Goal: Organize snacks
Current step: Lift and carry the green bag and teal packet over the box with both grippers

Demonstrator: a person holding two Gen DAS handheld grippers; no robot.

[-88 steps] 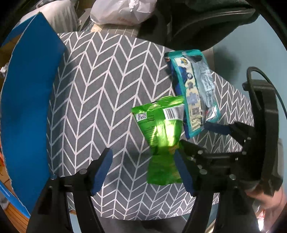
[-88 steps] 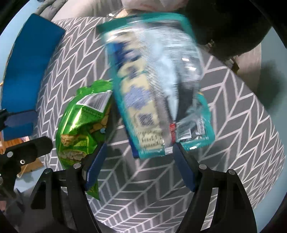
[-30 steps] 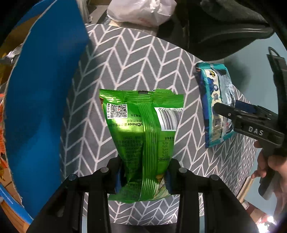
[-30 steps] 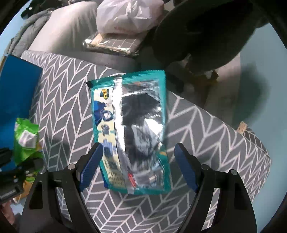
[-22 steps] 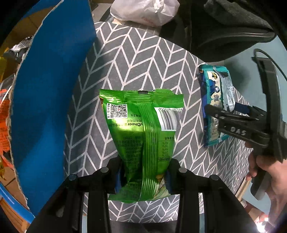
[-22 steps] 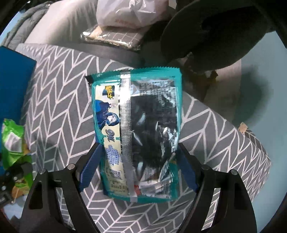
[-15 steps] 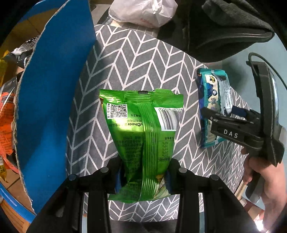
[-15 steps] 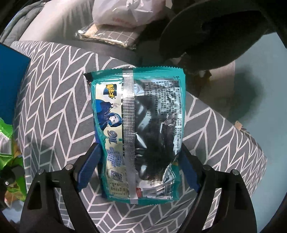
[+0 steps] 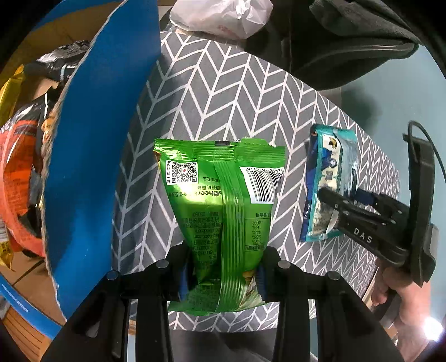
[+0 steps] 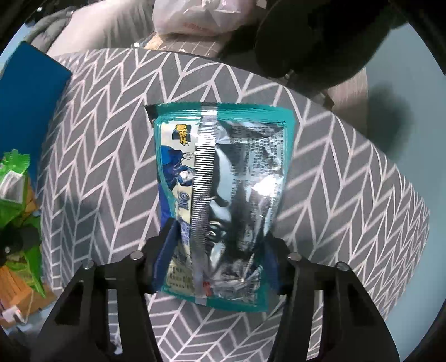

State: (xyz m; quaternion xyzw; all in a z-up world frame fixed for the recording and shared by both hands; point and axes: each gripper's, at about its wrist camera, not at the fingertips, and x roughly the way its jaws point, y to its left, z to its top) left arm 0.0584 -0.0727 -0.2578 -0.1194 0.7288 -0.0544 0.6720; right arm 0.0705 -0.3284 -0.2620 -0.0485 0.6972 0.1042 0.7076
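Observation:
A green snack bag [image 9: 220, 195] hangs above the grey chevron cushion [image 9: 223, 92], its lower end pinched in my left gripper [image 9: 223, 275], which is shut on it. To its right, a teal and silver snack packet [image 9: 326, 178] stands between the fingers of my right gripper [image 9: 344, 195]. In the right wrist view the right gripper [image 10: 218, 259] points down at the cushion [image 10: 348, 181]. Its jaws are closing, and the blue pads [image 10: 167, 250] press in on the bottom of the teal packet [image 10: 223, 181]. The green bag [image 10: 14, 183] shows at the left edge.
An open cardboard box with a blue flap [image 9: 92, 139] stands left of the cushion, with orange and yellow packets [image 9: 19, 156] inside. A white plastic bag [image 9: 220, 16] and a dark chair [image 9: 348, 36] sit behind. A person's hand [image 9: 401, 295] holds the right gripper.
The right gripper's jaws have drawn in from wide apart onto the teal packet's lower end. The left gripper with the green bag has shifted toward the box, showing more of its inside.

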